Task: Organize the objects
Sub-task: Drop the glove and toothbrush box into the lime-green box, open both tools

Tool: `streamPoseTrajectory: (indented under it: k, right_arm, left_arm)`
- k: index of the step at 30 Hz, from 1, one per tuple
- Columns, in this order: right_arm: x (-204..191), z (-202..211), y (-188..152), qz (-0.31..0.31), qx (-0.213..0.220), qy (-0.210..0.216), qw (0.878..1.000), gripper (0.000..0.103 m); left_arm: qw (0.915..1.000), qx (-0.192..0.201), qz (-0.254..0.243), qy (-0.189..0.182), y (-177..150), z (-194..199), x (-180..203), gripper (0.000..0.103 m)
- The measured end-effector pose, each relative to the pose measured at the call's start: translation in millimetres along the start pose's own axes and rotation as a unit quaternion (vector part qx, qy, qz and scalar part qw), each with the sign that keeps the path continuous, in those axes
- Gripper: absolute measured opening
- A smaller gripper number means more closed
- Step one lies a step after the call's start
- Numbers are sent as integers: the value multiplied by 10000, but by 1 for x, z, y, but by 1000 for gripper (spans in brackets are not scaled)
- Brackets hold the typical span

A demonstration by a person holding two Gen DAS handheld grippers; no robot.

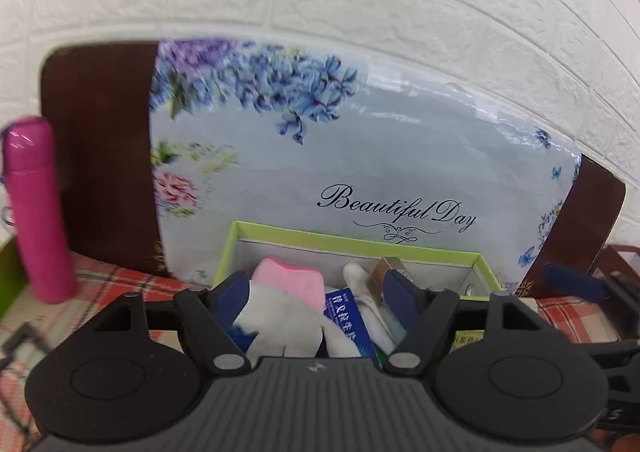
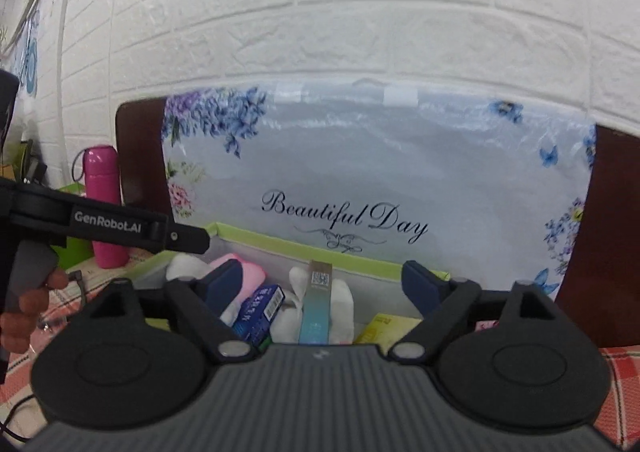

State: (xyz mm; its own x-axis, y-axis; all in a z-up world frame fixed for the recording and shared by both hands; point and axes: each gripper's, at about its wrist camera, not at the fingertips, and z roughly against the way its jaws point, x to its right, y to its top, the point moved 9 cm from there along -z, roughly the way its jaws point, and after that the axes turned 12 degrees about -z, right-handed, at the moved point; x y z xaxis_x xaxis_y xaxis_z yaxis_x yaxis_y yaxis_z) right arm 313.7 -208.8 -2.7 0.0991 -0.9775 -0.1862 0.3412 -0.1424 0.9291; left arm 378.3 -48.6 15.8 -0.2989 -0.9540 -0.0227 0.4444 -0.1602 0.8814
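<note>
A green-rimmed open box point(image 1: 352, 242) point(image 2: 304, 246) stands on the plaid tablecloth against a floral board. In it lie a pink and white sock point(image 1: 288, 292) point(image 2: 240, 272), a blue carton point(image 1: 346, 318) point(image 2: 260, 312), white cloth point(image 1: 360, 284) point(image 2: 340, 304), a teal tube point(image 2: 318, 308) and a yellow packet point(image 2: 378, 326). My left gripper point(image 1: 316, 292) is open just above the box, its fingers either side of the sock and carton. My right gripper point(image 2: 324, 284) is open above the box, wide apart around the tube. The left gripper's body point(image 2: 108, 221) shows in the right wrist view.
A pink bottle point(image 1: 34, 211) point(image 2: 104, 207) stands left of the box. A floral board reading "Beautiful Day" point(image 1: 360, 171) point(image 2: 360, 179) leans on a white brick wall behind. A dark red rack point(image 1: 616, 272) sits at the right. Plaid tablecloth point(image 2: 624, 372) covers the table.
</note>
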Motion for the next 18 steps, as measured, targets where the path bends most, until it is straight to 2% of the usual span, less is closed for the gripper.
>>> streamPoseTrajectory:
  k: [3,12,18]
  right_arm:
    - [-10,38,7,96,209,63,9997,103]
    - [-31,134,-15,179,290,11,9994,103]
    - [-41,173,-46,-24,156,68,9999,103]
  left_arm:
    - [9997,-147,-112,188,-4,30,4,84]
    - [9989,-315,-300,152,-45,105,31,85]
    - [9991,-361,-199,-77,-75,136,44,85]
